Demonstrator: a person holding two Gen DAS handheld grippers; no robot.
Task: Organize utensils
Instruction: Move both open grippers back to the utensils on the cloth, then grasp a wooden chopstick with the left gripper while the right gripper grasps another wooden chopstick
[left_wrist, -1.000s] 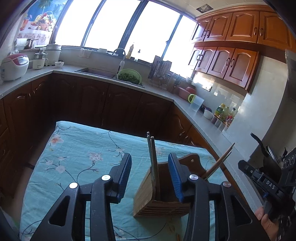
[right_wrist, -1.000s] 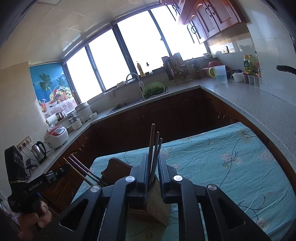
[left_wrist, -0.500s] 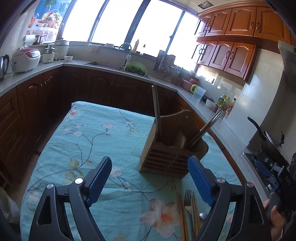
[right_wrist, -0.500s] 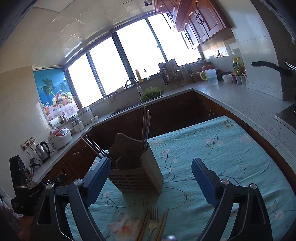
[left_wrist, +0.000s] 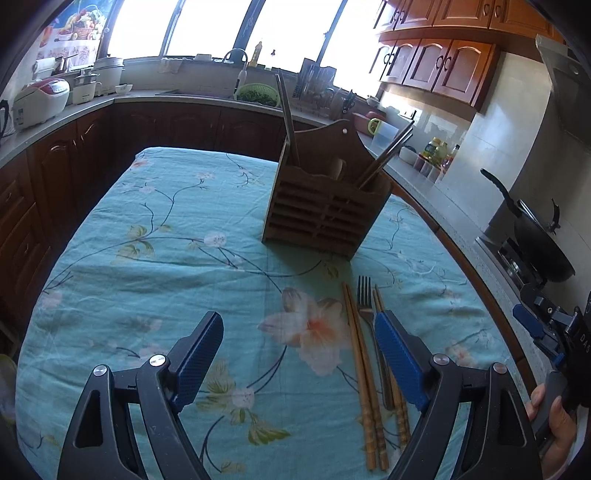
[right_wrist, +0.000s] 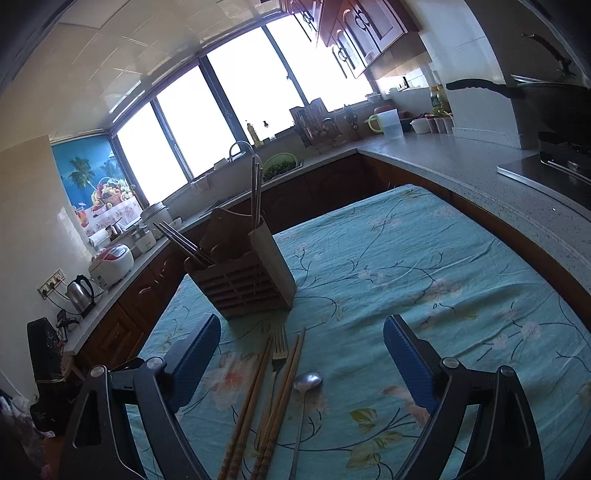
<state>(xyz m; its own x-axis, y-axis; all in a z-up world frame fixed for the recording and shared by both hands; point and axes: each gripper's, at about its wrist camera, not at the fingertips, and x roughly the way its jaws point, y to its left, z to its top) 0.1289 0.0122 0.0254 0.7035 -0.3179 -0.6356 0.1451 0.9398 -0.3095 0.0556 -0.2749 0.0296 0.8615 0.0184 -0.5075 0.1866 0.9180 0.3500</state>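
Observation:
A wooden slatted utensil holder (left_wrist: 325, 206) stands on the teal flowered tablecloth (left_wrist: 155, 251) and holds dark metal chopsticks (left_wrist: 286, 110) upright at one end and leaning at the other. It also shows in the right wrist view (right_wrist: 243, 277). In front of it lie wooden chopsticks (left_wrist: 364, 384), a fork (left_wrist: 365, 302) and, in the right wrist view, a metal spoon (right_wrist: 306, 382). My left gripper (left_wrist: 299, 354) is open and empty above the cloth, its right finger over the fork. My right gripper (right_wrist: 301, 354) is open and empty above the chopsticks (right_wrist: 255, 398) and fork (right_wrist: 279, 350).
Dark wood cabinets and a grey counter (right_wrist: 461, 162) wrap around the table. A wok (left_wrist: 539, 236) sits on the stove at the right. A rice cooker (left_wrist: 38, 99) and a kettle (right_wrist: 81, 291) stand on the left counter. A sink with a green basket (left_wrist: 256, 94) lies behind.
Both grippers have pulled back and down from the holder. The right gripper, shut on dark chopsticks a second ago, has let them go into the holder and opened. The loose utensils came into view.

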